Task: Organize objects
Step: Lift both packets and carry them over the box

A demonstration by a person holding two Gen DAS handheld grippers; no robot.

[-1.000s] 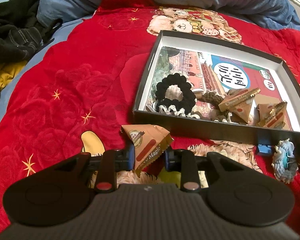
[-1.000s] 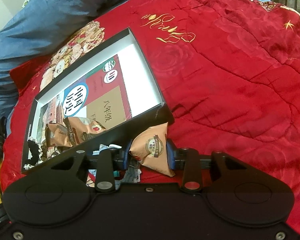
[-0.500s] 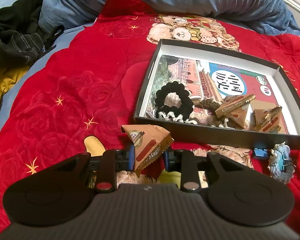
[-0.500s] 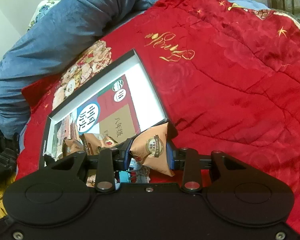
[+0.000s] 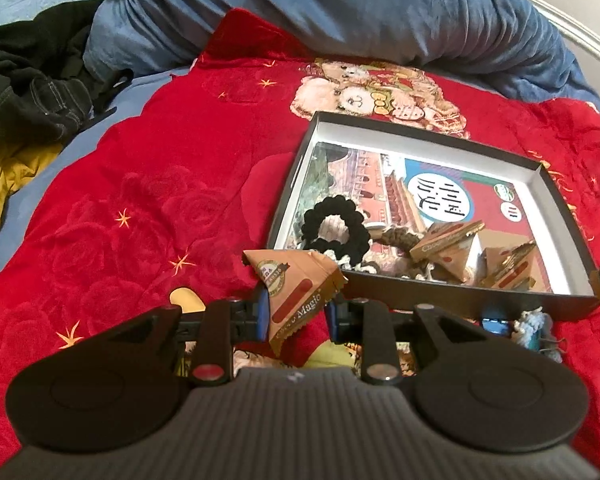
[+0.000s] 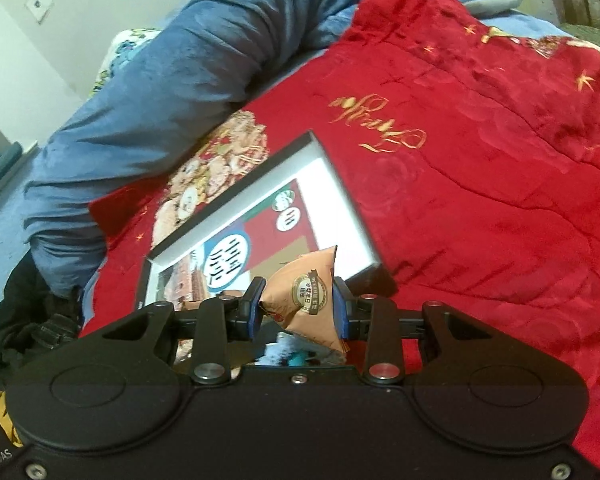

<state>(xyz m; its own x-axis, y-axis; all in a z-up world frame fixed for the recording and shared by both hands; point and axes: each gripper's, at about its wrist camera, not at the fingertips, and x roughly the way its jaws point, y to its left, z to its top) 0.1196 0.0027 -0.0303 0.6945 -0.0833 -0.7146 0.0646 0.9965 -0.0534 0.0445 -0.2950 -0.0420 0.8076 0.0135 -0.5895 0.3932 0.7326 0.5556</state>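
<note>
Each gripper, left point(image 5: 296, 312) and right point(image 6: 298, 312), pinches a tan triangular snack packet point(image 5: 296, 292) above the red blanket point(image 5: 140, 200), seemingly bound for the black-rimmed box point(image 5: 428, 286) holding similar packets beside scrunchies.

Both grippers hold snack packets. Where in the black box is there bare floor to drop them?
Free: the far half of the black cardboard box, from the blue circle label to the far white wall. Crowded: the near edge, with the black knitted scrunchie and two triangular brown snack packets.
</note>
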